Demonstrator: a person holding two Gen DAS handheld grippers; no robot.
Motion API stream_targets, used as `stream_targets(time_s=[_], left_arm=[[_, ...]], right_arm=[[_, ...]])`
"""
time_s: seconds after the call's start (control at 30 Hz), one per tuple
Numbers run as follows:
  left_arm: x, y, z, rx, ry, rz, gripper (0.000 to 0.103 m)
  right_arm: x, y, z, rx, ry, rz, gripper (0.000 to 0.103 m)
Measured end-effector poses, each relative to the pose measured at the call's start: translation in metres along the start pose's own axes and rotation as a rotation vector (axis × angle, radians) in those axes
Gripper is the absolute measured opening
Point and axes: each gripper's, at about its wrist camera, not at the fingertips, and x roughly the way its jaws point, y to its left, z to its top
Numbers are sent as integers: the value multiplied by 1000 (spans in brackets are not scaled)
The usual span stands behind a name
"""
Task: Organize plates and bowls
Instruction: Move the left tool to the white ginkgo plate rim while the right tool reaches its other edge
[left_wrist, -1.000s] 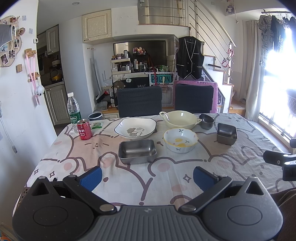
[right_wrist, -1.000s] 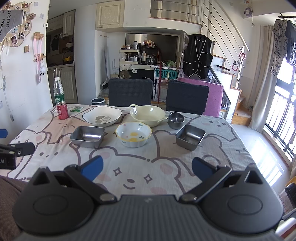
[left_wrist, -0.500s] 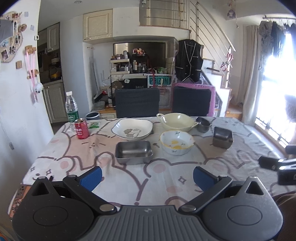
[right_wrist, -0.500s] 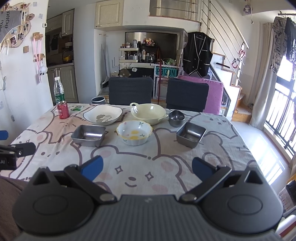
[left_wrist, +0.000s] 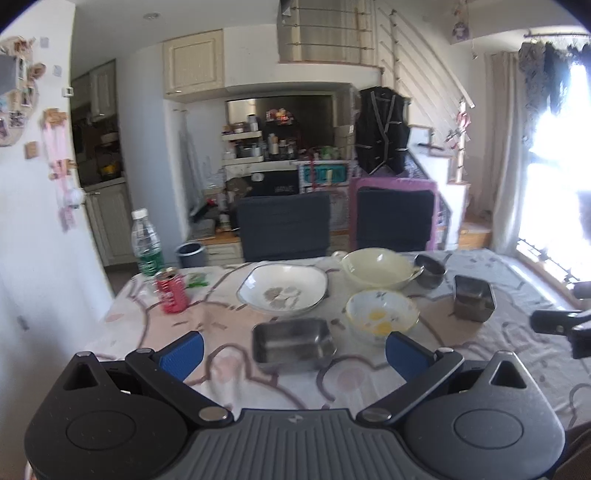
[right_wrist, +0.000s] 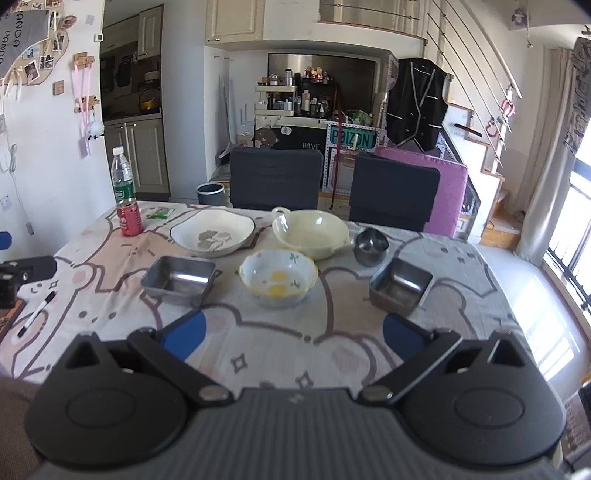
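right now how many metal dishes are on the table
3. A rectangular steel tray sits near left, a square steel tray near right, and a small round steel bowl lies behind it beside the cream bowl. None looks hidden.

- On the table (right_wrist: 461, 266), the flowered bowl (right_wrist: 277, 277) sits centre.
- Steel tray (right_wrist: 179, 275) at its nine o'clock, square tin (right_wrist: 400, 286) at three.
- Plate (right_wrist: 212, 232) at eleven, handled bowl (right_wrist: 312, 232) at twelve.
- Can (right_wrist: 129, 221) far at ten, bottle (right_wrist: 122, 181) behind it.

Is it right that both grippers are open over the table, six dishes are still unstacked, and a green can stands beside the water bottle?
Not quite: the can is red, as the right wrist view shows. The rest holds: both the left gripper and right gripper are open, six dishes sit unstacked, and the can stands beside the water bottle.
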Motion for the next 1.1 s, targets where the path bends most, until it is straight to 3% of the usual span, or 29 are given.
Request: stream_targets(time_s=[0.2,0.53,0.77,0.9,1.1], left_arm=[[51,27,24,33,-36,-5,103],[166,76,61,33,18,-28,103],[249,95,76,130,52,-90,103],[295,96,82,227,62,-48,103],[373,106,86,213,221,-70,103]], right_arm=[[43,3,30,-15,-37,43,103],[129,16,74,58,-5,117,103],[200,21,90,118,35,161,103],[242,25,94,156,87,175,103],[292,26,99,231,195,252,103]])
